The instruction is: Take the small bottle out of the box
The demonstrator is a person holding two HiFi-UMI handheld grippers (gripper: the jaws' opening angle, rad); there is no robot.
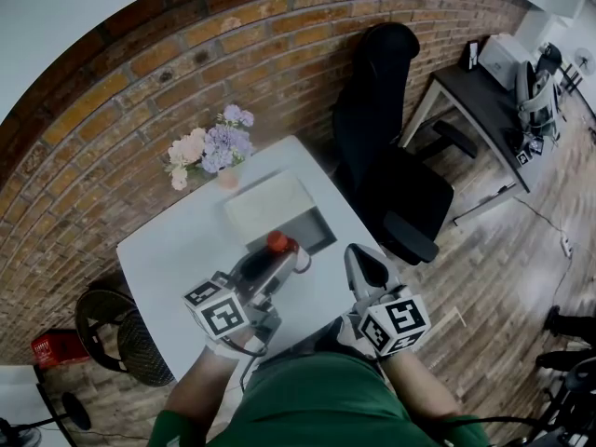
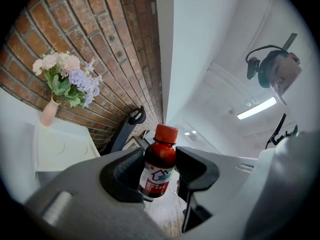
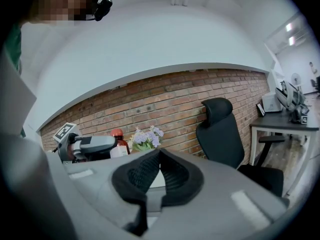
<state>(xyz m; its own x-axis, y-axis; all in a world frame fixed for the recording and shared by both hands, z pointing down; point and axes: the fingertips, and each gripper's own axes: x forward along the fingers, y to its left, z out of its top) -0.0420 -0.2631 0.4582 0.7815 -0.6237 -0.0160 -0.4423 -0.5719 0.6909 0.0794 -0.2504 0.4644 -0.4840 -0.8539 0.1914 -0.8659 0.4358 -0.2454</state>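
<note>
A small brown bottle [image 2: 159,165] with a red cap and a white label stands upright between my left gripper's [image 2: 159,176] jaws, which are shut on its body. In the head view the left gripper [image 1: 273,261] holds the bottle [image 1: 277,242] above the table, just in front of the open white box [image 1: 270,205] with its dark inside. My right gripper [image 1: 361,259] hovers to the right of the box, past the table's right edge. Its pads [image 3: 142,173] meet with nothing between them. The right gripper view also catches the bottle [image 3: 118,145] in the left gripper [image 3: 92,146].
A vase of pink and purple flowers [image 1: 211,150] stands at the back of the white table [image 1: 172,250], against the brick wall. A black office chair [image 1: 391,156] is to the right of the table. A dark desk [image 1: 480,96] stands further right, and a wire basket [image 1: 116,329] sits on the floor at left.
</note>
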